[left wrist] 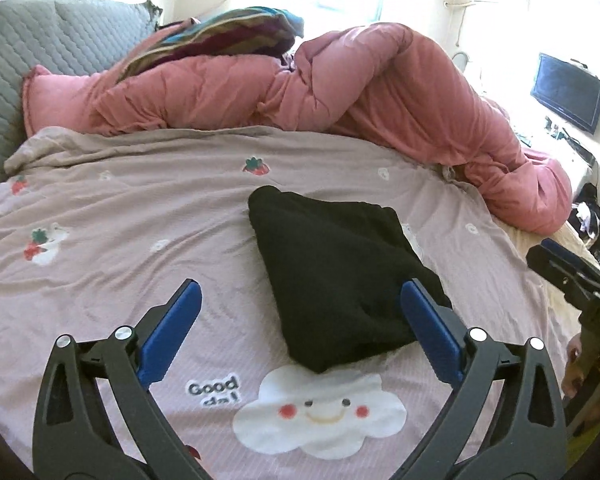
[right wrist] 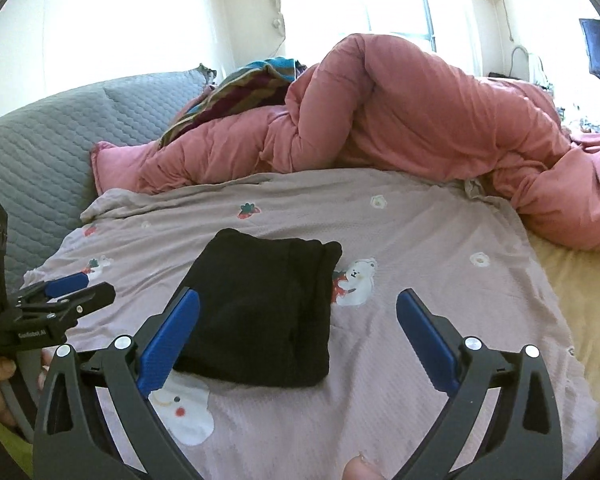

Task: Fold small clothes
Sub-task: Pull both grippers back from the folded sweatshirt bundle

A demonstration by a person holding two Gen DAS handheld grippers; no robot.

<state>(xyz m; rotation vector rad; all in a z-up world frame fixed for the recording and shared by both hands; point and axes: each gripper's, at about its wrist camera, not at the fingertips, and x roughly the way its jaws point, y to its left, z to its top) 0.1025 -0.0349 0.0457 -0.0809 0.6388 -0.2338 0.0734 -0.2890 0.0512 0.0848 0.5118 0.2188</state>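
A small black garment (left wrist: 340, 276) lies folded into a compact wedge on the pale pink bedspread (left wrist: 120, 240). It also shows in the right wrist view (right wrist: 264, 312). My left gripper (left wrist: 300, 296) is open and empty, above the spread, its right finger over the garment's near edge. My right gripper (right wrist: 298, 304) is open and empty, its left finger over the garment's near left edge. The right gripper shows at the right edge of the left wrist view (left wrist: 568, 276); the left gripper shows at the left edge of the right wrist view (right wrist: 64, 300).
A bunched pink duvet (left wrist: 380, 92) lies across the back of the bed, with a striped blanket (left wrist: 220, 36) on it. A grey quilted headboard (left wrist: 20, 60) is at left. A dark monitor (left wrist: 566, 92) stands far right. A yellow sheet (right wrist: 580, 300) borders the spread.
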